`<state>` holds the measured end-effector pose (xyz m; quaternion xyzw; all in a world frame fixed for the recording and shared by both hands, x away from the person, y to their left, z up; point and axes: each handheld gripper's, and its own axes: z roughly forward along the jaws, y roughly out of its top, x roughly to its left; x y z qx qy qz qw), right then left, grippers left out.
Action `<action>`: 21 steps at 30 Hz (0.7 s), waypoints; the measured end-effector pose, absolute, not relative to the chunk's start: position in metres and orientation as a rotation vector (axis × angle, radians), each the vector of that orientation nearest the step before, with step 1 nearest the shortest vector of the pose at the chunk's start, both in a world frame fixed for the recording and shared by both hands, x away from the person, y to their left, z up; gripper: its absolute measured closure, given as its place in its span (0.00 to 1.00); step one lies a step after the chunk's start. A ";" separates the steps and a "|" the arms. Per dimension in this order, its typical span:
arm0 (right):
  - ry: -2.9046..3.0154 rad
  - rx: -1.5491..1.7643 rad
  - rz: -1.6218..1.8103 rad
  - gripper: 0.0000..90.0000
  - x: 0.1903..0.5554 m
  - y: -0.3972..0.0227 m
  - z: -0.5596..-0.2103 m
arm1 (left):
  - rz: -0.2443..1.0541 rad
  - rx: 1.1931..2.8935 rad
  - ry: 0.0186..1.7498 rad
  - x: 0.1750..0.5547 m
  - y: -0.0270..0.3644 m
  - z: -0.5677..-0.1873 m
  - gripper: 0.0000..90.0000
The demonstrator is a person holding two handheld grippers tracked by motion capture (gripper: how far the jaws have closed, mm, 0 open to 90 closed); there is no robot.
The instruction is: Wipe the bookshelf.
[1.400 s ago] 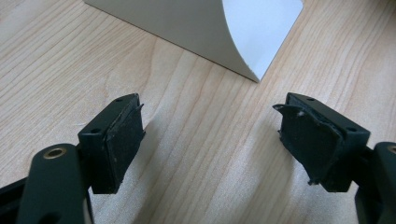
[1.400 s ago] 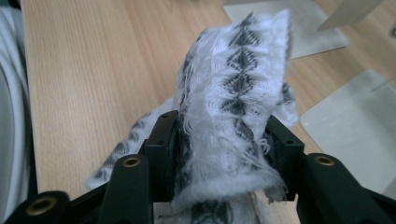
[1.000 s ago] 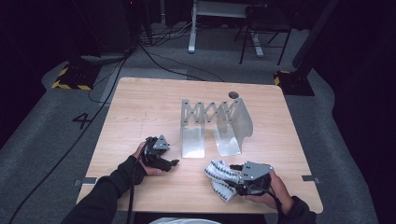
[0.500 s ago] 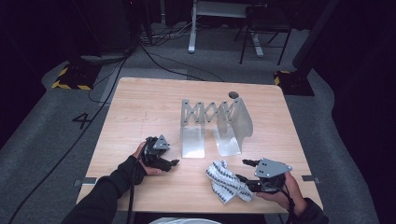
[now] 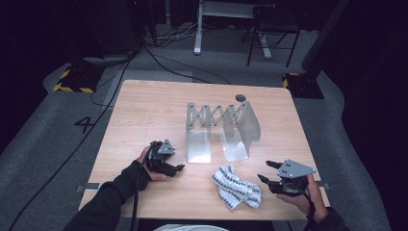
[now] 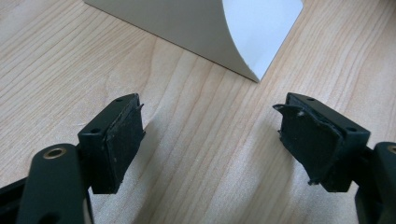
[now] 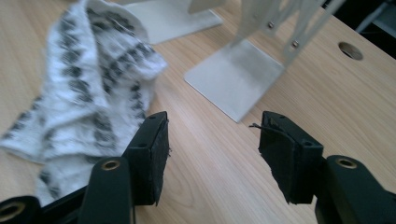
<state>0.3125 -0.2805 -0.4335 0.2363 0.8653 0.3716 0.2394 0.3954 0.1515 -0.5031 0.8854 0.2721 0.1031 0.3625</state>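
Cloth: one piece, white with dark checks, lying crumpled on the table near the front edge, between the two grippers and just in front of the rack's right foot plate; it is touched by neither gripper.
Handling: judged light, soft and limp; it is expected to sag and unfold when lifted, not to slip from the pads, and to be in no danger of breaking.
Grip point: a raised fold or a free corner is judged best, since a pinch there gathers few layers; the bunched upper end stands highest in the right gripper view.
Right gripper: released; the jaws have just been opening and stand apart over bare wood, with nothing between them; the cloth is seen beside the left jaw in the right gripper view, apart from the pads.
Left gripper: released; the jaws are spread wide over bare wood, with nothing held; a corner of a foot plate is seen ahead of them.
Rack: one, metal, with a scissor lattice joining two upright panels, each on a flat foot plate; it is judged stiff and heavier than the cloth.
Count: cloths, one; racks, one; foot plates, two; grippers, two; table holes, one.
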 end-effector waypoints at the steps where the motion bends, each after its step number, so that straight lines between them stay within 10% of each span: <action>1: 2.366 0.661 1.000 0.48 0.314 -0.284 -0.436 | 0.265 2.280 0.701 0.395 0.151 -0.503 0.24; 21: 2.321 1.045 0.875 0.41 0.351 -0.351 -0.487 | 0.267 2.279 0.703 0.395 0.151 -0.503 0.24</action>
